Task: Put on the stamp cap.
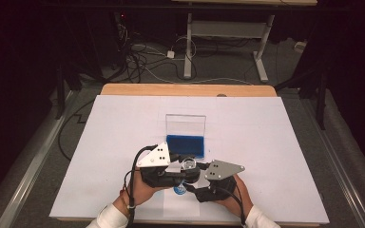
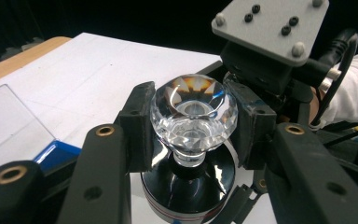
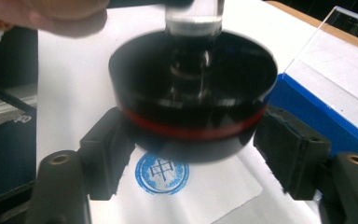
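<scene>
- The stamp [image 2: 193, 140] has a clear faceted crystal knob on a short neck above a round glossy black base with a red band; it stands upright, lifted just above the paper slip.
- The paper slip [image 3: 205, 186] is white and lies flat just in front of the blue ink pad [image 1: 185, 146], bearing a round blue print [image 3: 161, 173].

A dark room is surrounding the table [image 1: 123, 89]; cables [image 1: 138, 57] are trailing over grey floor [image 1: 228, 71] beyond its far edge, beside a white desk frame [image 1: 228, 33].
</scene>
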A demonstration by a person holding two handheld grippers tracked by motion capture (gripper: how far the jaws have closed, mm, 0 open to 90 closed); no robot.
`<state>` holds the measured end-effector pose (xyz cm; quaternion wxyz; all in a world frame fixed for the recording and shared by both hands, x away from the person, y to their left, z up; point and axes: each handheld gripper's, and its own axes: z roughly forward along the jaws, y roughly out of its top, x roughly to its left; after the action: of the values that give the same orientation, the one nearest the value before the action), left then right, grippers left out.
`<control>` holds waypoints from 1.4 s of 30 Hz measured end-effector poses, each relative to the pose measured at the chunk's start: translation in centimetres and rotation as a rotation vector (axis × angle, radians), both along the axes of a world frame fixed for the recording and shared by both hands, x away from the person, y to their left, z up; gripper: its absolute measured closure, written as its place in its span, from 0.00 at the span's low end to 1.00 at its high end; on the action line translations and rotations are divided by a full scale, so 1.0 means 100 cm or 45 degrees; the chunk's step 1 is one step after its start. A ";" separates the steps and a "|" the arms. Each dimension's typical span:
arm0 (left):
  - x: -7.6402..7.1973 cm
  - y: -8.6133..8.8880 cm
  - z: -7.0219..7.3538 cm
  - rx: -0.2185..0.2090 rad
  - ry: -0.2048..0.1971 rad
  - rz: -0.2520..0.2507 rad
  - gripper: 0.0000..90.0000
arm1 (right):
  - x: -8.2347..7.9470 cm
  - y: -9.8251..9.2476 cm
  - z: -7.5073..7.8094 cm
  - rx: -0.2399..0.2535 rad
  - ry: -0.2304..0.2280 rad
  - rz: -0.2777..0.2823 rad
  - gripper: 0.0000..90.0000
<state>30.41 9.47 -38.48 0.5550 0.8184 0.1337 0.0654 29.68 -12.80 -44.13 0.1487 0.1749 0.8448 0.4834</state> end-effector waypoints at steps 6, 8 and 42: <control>0.002 0.005 0.002 -0.004 -0.003 0.009 0.60 | -0.001 -0.002 0.000 -0.026 -0.025 -0.005 0.27; 0.002 0.006 0.002 0.003 -0.008 0.020 0.60 | -0.003 -0.004 0.001 -0.034 -0.050 -0.021 0.25; 0.008 0.027 0.000 0.080 -0.022 0.106 0.60 | -0.014 -0.063 0.032 -0.088 -0.280 -0.173 0.25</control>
<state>31.18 12.22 -38.46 0.5269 0.8286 0.1605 0.0998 28.28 -19.12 -40.92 0.2788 0.1722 0.8256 0.4593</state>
